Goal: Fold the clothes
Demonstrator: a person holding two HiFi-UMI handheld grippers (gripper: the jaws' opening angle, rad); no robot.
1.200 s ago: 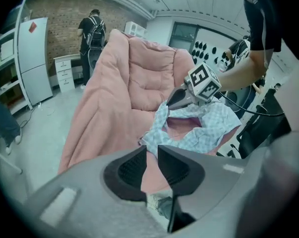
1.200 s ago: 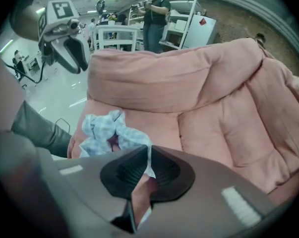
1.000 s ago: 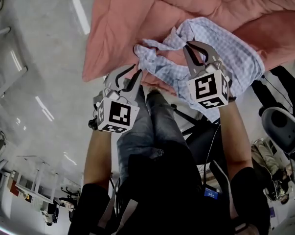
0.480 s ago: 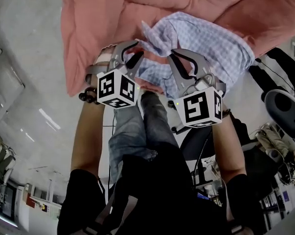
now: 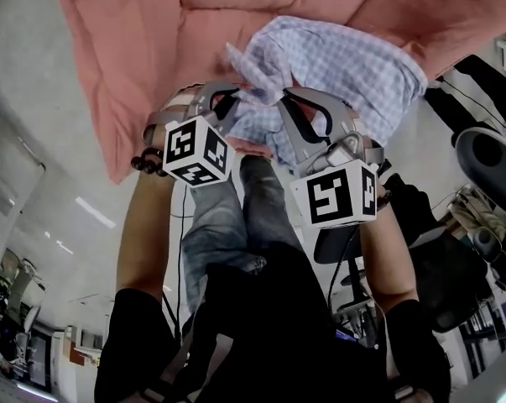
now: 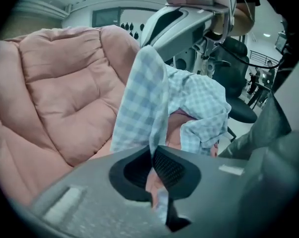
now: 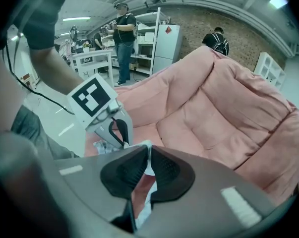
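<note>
**Ana:** Since one second ago the left gripper (image 5: pixel 227 106) has come across to the near edge of the checked shirt (image 5: pixel 345 65), and its jaws have just been closing. Is cloth between them?

**Ben:** Yes. The left gripper view shows a fold of the checked cloth nipped between the pads, and the rest rises from there like a sail. The right gripper (image 5: pixel 290 106) is also clamped on the shirt; a small piece of pale cloth shows in the slit of its jaws.

**Ana:** So how do the two grips stand to each other?

**Ben:** Side by side and close together on the same near edge, the left one at the left. The short piece of edge between them runs across, from one gripper to the other.

**Ana:** And the shirt itself?

**Ben:** It lies ahead of both, bunched on the pink cushion (image 5: pixel 135 49), and most of it is beyond the right gripper and to its right. I think the next move must draw the two grips apart along that edge, so that the bundle opens before any fold.
</note>
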